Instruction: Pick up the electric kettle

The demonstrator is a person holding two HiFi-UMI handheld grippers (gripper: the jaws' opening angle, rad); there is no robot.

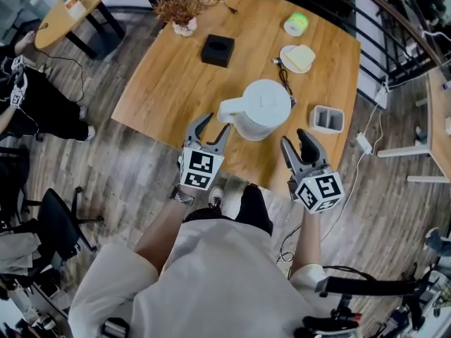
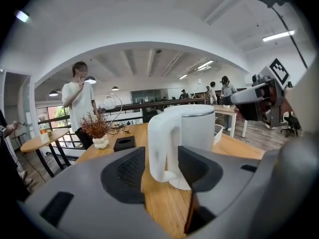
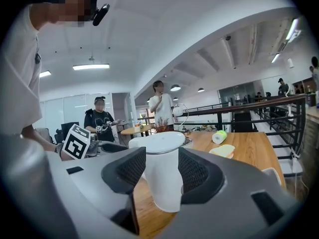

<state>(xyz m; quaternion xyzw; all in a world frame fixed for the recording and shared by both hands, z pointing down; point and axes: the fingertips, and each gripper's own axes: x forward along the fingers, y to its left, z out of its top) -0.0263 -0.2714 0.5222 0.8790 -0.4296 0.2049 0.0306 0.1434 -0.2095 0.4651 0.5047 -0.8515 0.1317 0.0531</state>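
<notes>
Both grippers are low at the near edge of the wooden table and the white electric kettle stands upright between them, lid on, close to that edge. Its handle points toward the left gripper. In the left gripper view those jaws are spread wide, with the handle lined up in the gap. The pads sit clear of it on either side, nothing pinched.

On the other side, the right gripper sits just beside the kettle's body, a little apart from it. Its jaws are parted too, and its own view shows the kettle's white body framed between the pads with no contact.

A small white tray sits right of the kettle. Farther back are a black box, a dried plant in a white pot and a green roll of tape, all well clear of the kettle.
</notes>
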